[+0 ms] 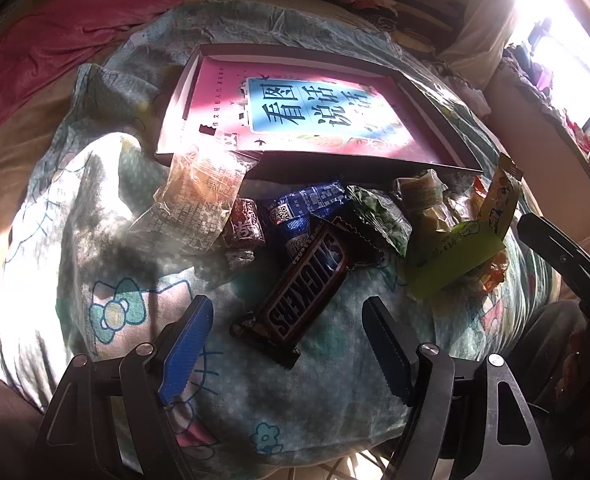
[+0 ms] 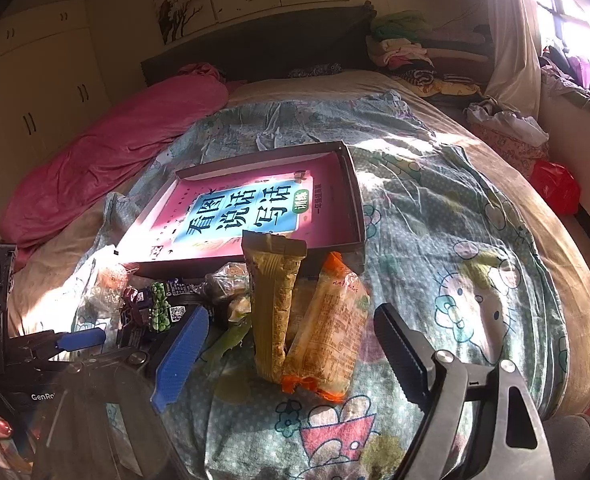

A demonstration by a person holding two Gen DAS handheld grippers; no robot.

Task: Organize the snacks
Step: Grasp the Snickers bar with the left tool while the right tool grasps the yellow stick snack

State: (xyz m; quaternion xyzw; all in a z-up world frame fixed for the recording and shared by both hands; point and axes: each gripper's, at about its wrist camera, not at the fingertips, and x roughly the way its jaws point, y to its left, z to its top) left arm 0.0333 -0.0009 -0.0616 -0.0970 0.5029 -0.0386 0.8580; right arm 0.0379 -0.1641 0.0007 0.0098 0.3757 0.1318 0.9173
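Observation:
A pile of snacks lies on a bed in front of a shallow dark box [image 1: 375,170] [image 2: 353,184] that has a pink book inside. In the left wrist view my left gripper [image 1: 287,316] is open, its blue fingers on either side of a Snickers bar [image 1: 307,288] and just short of it. Beyond lie a blue packet [image 1: 307,204], a green pea packet [image 1: 379,216] and a clear bag [image 1: 203,196]. In the right wrist view my right gripper [image 2: 291,320] is open around a tan packet [image 2: 273,304] and an orange packet [image 2: 329,336].
The bed has a cartoon-print quilt [image 2: 455,280]. A pink duvet [image 2: 107,152] lies at the far left. Folded clothes [image 2: 411,56] sit by the headboard. A red bag [image 2: 555,188] is at the right edge. The left gripper also shows in the right wrist view [image 2: 83,338].

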